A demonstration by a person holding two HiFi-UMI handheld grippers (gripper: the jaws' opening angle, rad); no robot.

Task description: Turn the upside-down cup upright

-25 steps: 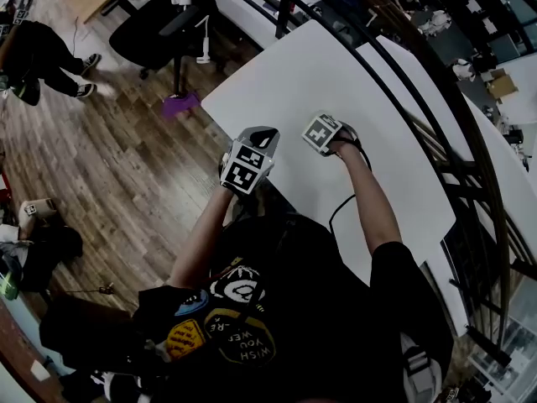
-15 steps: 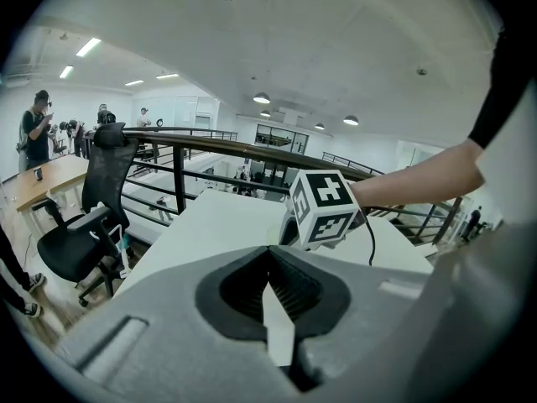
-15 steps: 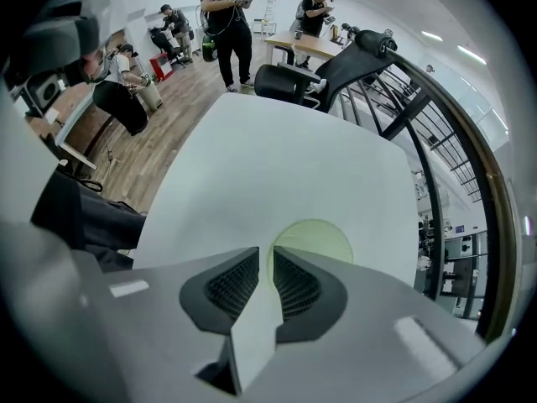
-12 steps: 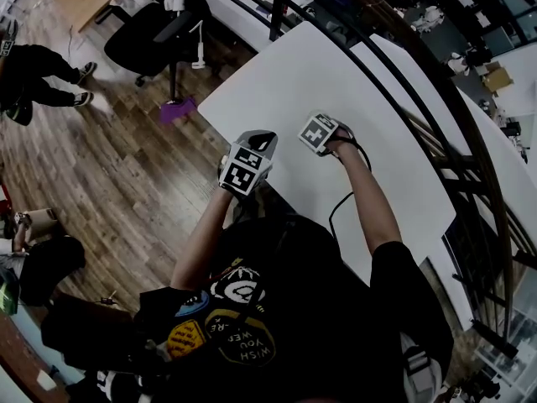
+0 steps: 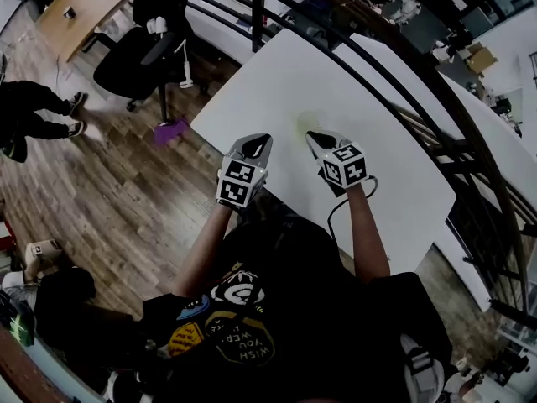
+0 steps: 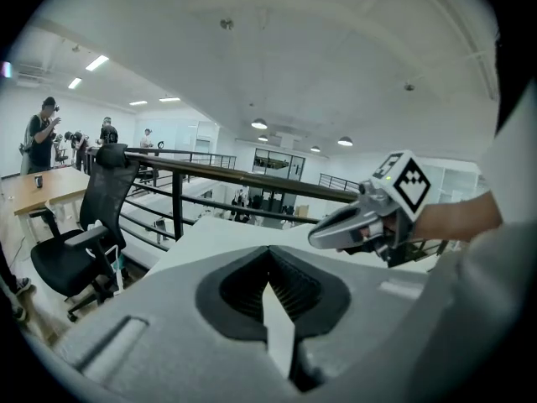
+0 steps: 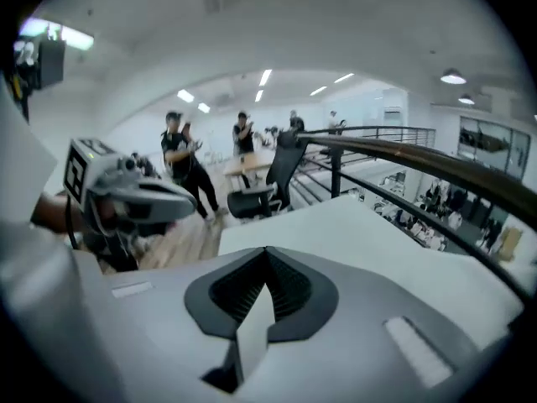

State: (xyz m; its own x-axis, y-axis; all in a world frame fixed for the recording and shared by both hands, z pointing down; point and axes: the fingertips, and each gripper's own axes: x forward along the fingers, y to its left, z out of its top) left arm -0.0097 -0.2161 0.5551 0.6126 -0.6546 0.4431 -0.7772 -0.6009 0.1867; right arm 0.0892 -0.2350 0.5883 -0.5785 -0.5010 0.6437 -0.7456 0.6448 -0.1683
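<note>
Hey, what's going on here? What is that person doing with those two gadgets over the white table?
A person at a white table holds a two-jaw gripper in each hand, both above the tabletop. The left gripper is shut and empty. The right gripper has just closed, also on nothing. A faint pale-green smudge on the table ahead of the right gripper may be a cup, but it is too blurred to tell.

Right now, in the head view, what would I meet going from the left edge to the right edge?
A person's legs → black office chair → left tongs, shut → right tongs, whose jaws have just been closing, with nothing between them. The purple thing on the floor overlaps the chair, so it is left out.
</note>
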